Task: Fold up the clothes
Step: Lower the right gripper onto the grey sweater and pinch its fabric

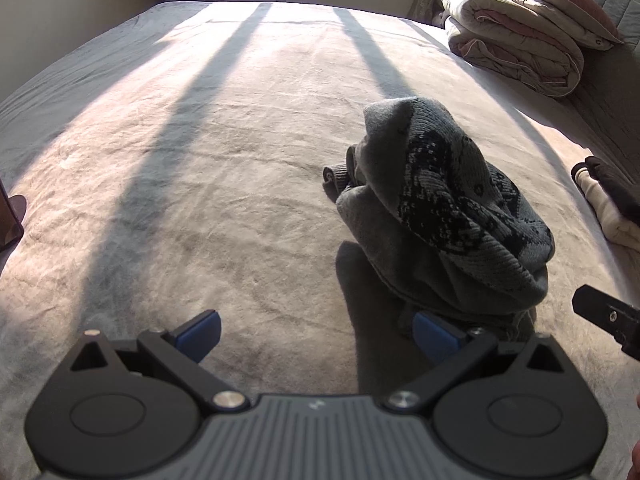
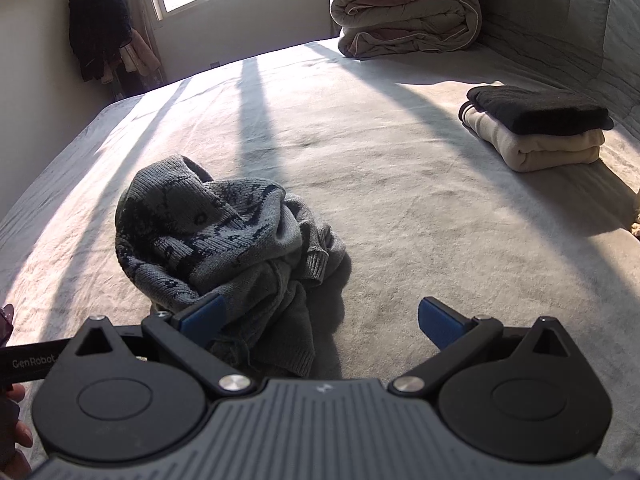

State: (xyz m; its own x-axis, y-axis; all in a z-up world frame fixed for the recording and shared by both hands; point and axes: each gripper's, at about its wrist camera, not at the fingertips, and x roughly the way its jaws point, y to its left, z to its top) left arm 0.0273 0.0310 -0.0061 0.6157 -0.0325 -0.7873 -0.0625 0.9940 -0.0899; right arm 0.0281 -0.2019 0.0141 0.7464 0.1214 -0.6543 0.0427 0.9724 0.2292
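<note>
A grey knitted sweater with a dark pattern (image 1: 440, 208) lies crumpled in a heap on the bed (image 1: 200, 160). In the right wrist view the same sweater (image 2: 224, 240) sits just ahead and left of centre. My left gripper (image 1: 316, 334) is open, with blue pads and nothing between them; its right pad lies close to the sweater's near edge. My right gripper (image 2: 320, 322) is open too, its left pad (image 2: 204, 318) over the sweater's near hem. The tip of the right gripper (image 1: 608, 320) shows at the right edge of the left wrist view.
A folded stack, a black garment on a cream one (image 2: 536, 128), lies at the right of the bed. Rolled quilts (image 2: 404, 16) are piled at the far right corner. Dark clothes (image 2: 100, 24) hang by the window. The bed spreads wide to the left of the sweater.
</note>
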